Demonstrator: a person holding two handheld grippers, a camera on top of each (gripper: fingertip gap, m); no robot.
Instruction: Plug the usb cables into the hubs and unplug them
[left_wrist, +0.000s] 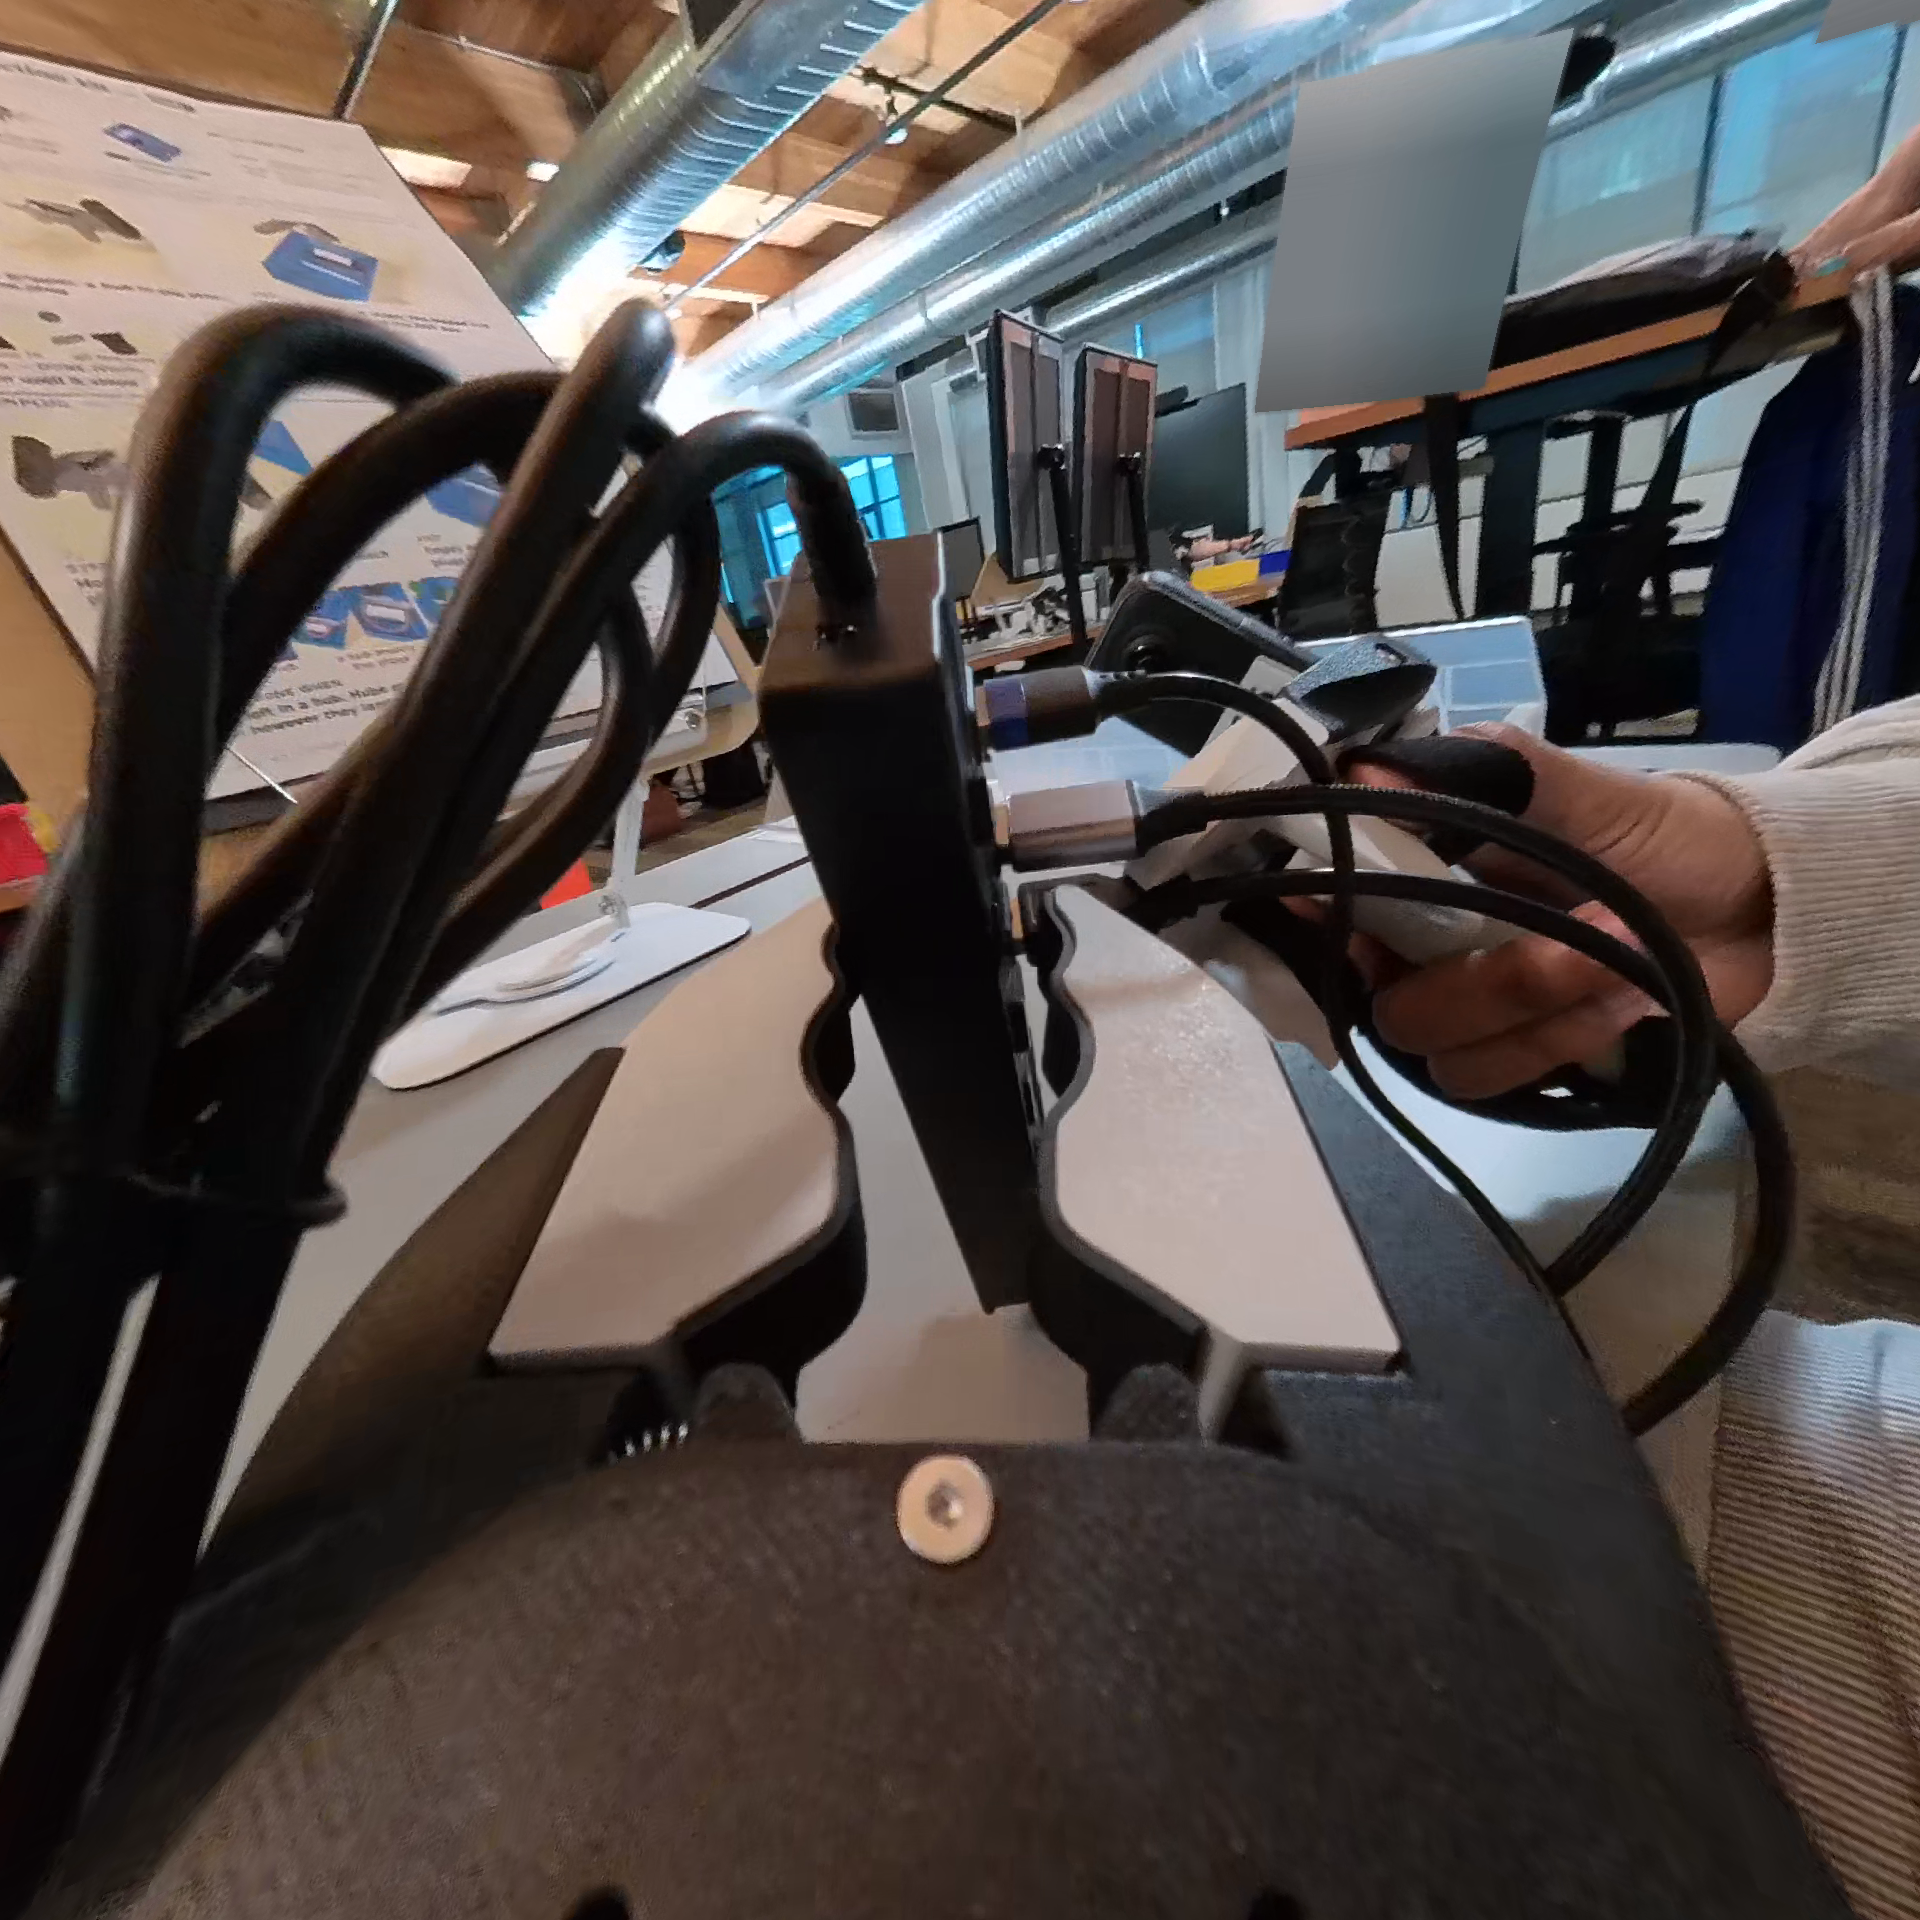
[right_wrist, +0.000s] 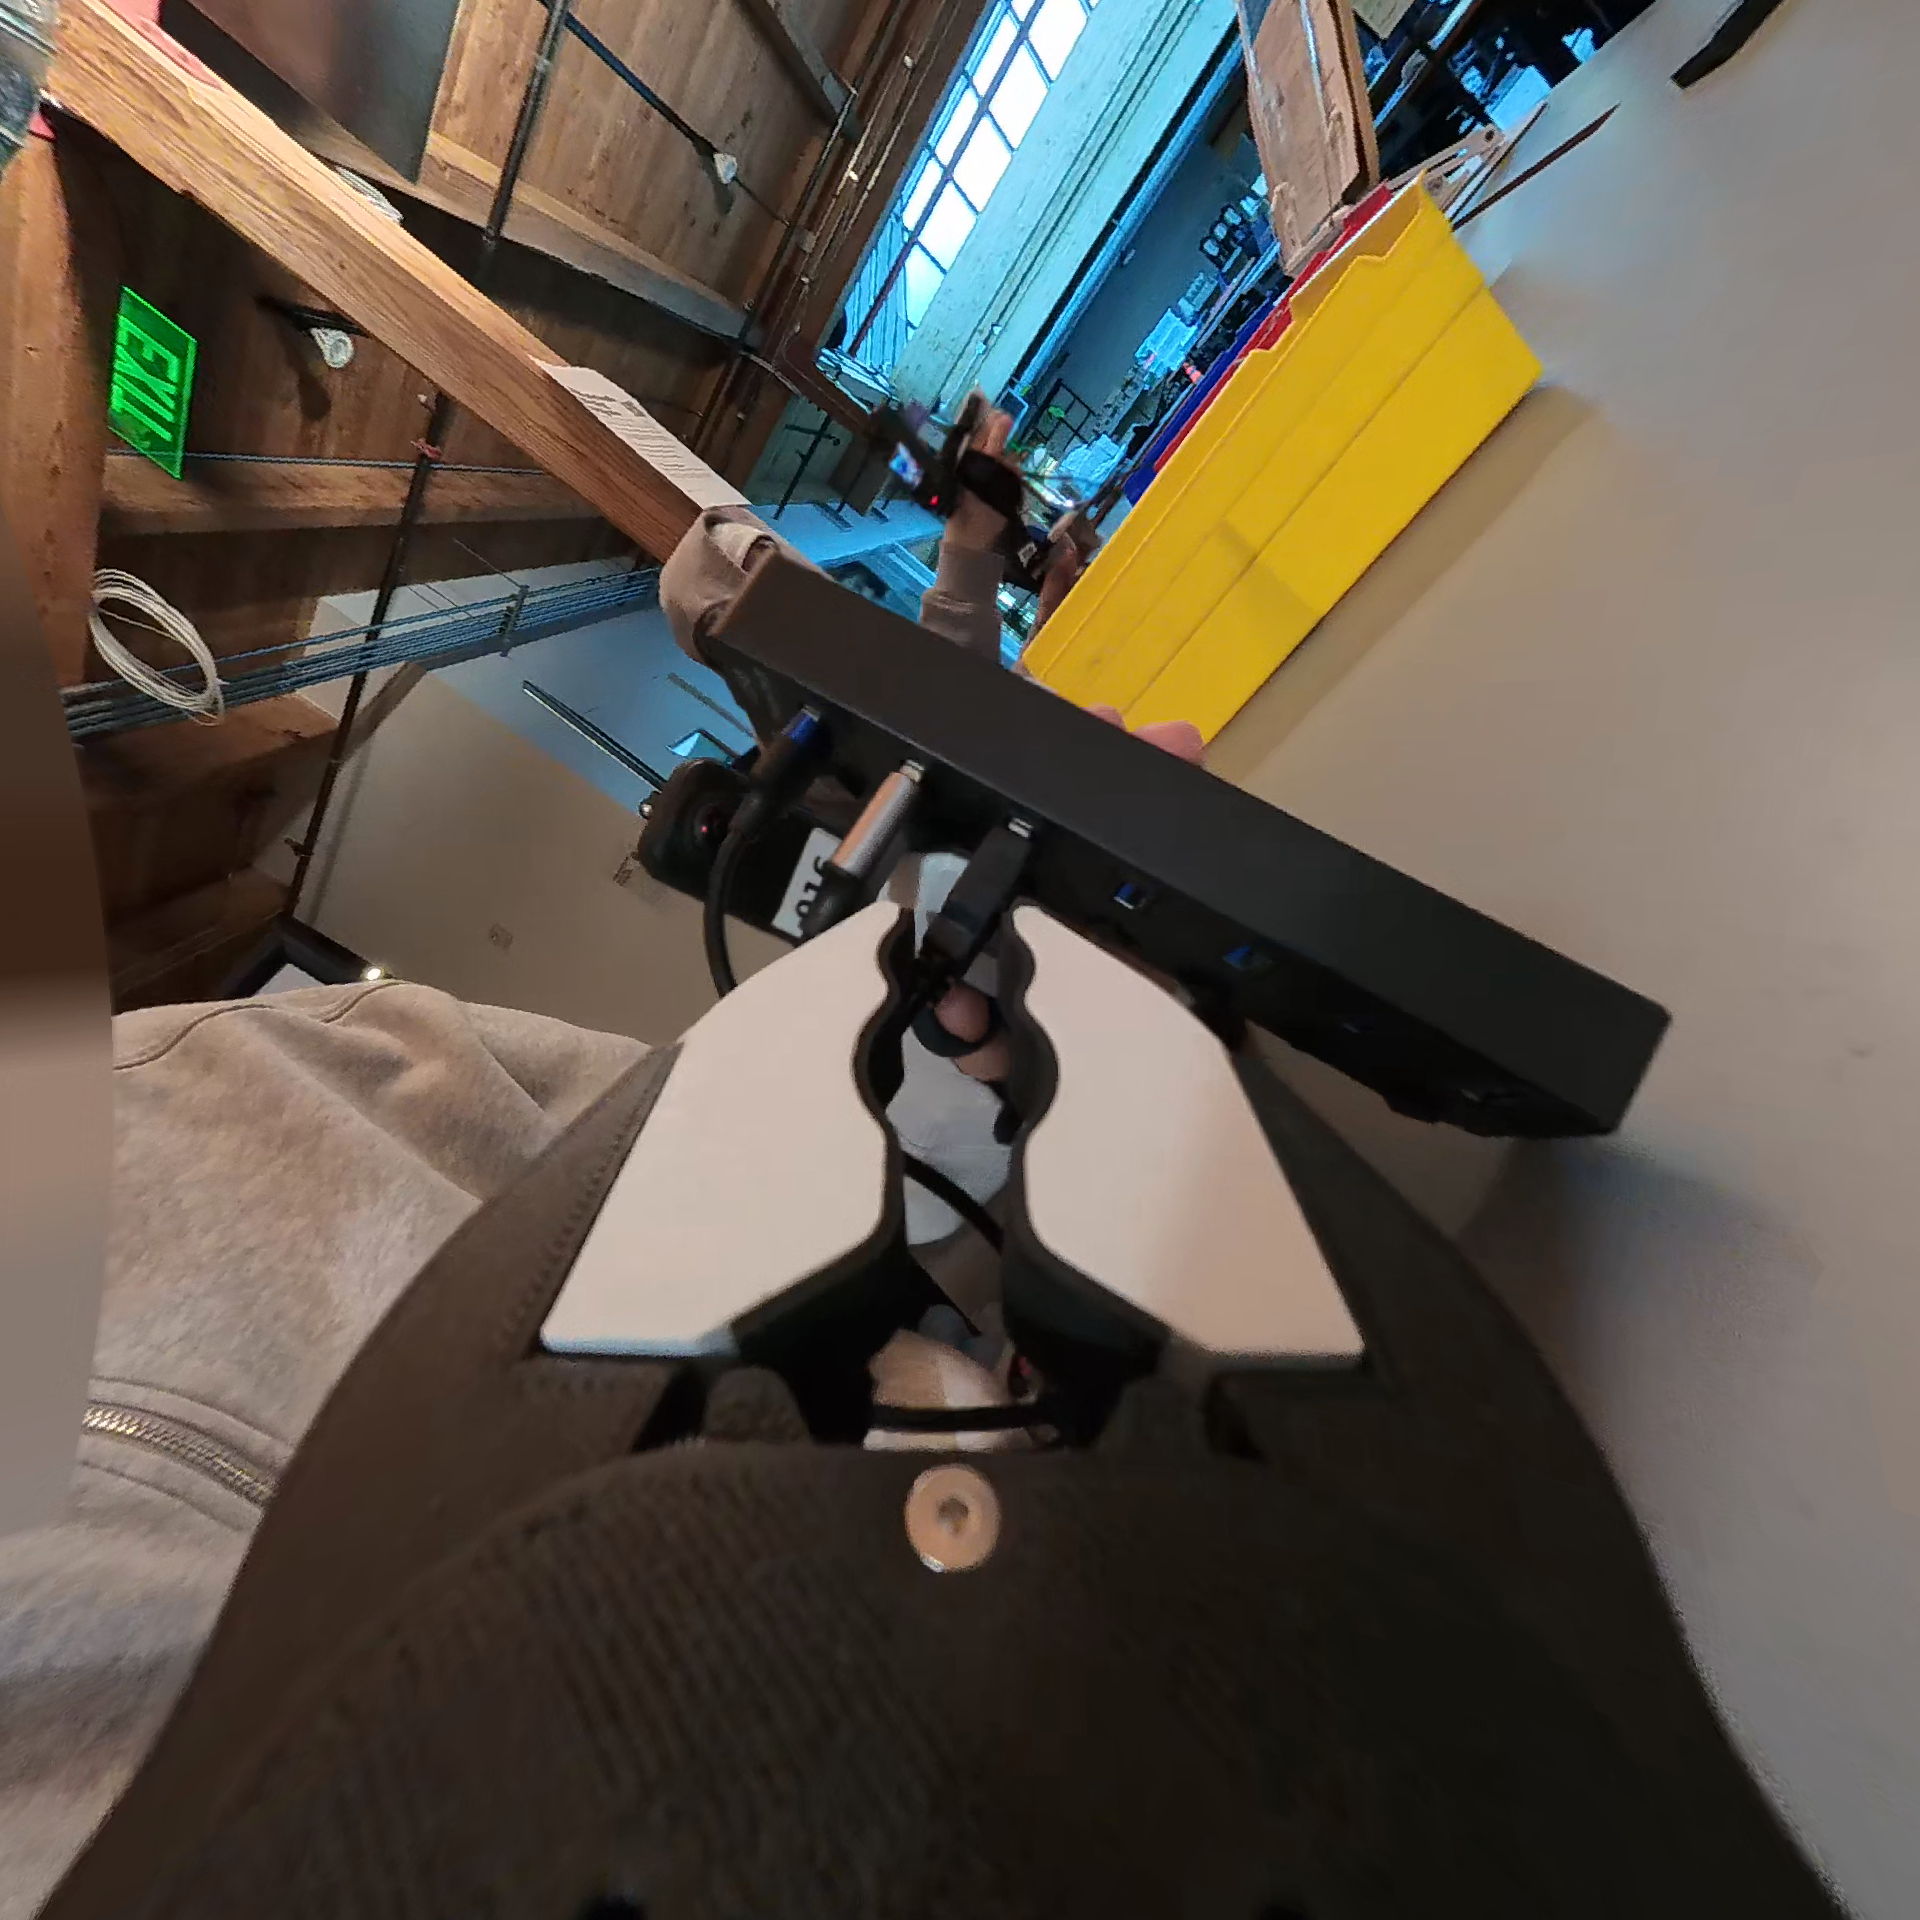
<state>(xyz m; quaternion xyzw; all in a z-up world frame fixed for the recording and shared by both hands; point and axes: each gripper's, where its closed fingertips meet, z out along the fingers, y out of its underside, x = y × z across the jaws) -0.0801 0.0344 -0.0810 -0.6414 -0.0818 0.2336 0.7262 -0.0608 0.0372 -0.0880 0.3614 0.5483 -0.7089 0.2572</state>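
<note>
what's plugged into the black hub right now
Three plugs sit in the black hub: a blue-collared plug, a silver plug and a black plug. The right gripper closes on the black one. Their metal tips are hidden inside the ports.

Lab/workshop in a converted industrial bldg. Exposed wood joists (left_wrist: 790, 177) and silver ducts (left_wrist: 1039, 208) overhead, big factory-style windows (right_wrist: 956, 156) far back. Rows of desks w/ dual monitors (left_wrist: 1070, 457) on arms, far centre. Instruction poster (left_wrist: 260, 343) w/ photos of blue parts, propped far left on the pale surface (right_wrist: 1714, 623). Yellow parts bins (right_wrist: 1320, 447) on that surface, red and blue ones behind. Green lit exit sign (right_wrist: 153, 382) on timber wall, cable coil (right_wrist: 156, 644) hung nearby.
</note>
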